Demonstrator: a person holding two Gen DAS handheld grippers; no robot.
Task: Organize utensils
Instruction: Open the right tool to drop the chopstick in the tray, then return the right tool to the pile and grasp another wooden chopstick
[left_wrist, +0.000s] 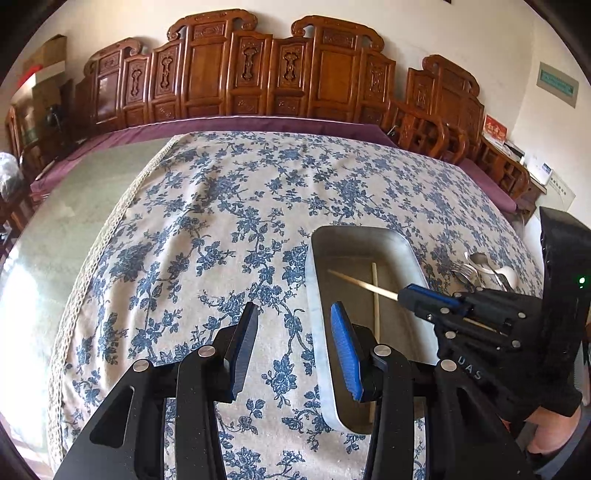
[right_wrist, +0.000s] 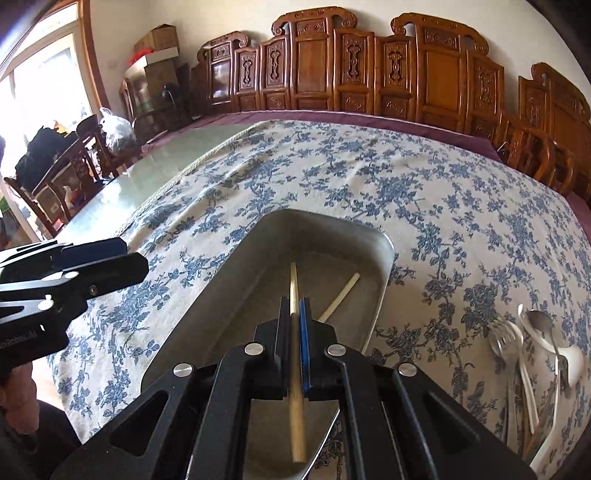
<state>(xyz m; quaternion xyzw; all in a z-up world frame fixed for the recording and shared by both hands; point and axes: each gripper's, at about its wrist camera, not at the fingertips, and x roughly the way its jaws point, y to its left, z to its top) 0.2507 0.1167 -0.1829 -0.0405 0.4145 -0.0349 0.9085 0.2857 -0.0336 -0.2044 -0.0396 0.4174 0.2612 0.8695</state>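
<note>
A metal tray (right_wrist: 240, 295) sits on the floral tablecloth, with one bamboo chopstick (right_wrist: 340, 299) lying loose on its floor. Over the tray, my right gripper (right_wrist: 295, 306) is shut on a second chopstick (right_wrist: 294, 280), whose tip points down into the tray. The left wrist view shows the same: the right gripper (left_wrist: 424, 295), the held chopstick (left_wrist: 362, 284), the loose chopstick (left_wrist: 376, 314) and the tray (left_wrist: 354, 247). My left gripper (left_wrist: 294, 308) is open and holds nothing, its fingers on either side of the tray's left rim. It also shows at the left as the left gripper (right_wrist: 135, 254).
Right of the tray lie metal forks (right_wrist: 504, 336), a metal spoon (right_wrist: 539, 321) and white plastic spoons (right_wrist: 569, 362); these utensils (left_wrist: 480, 273) also show in the left wrist view. Carved wooden chairs (left_wrist: 258, 74) line the far edge. Bare glass tabletop (left_wrist: 74, 206) lies left of the cloth.
</note>
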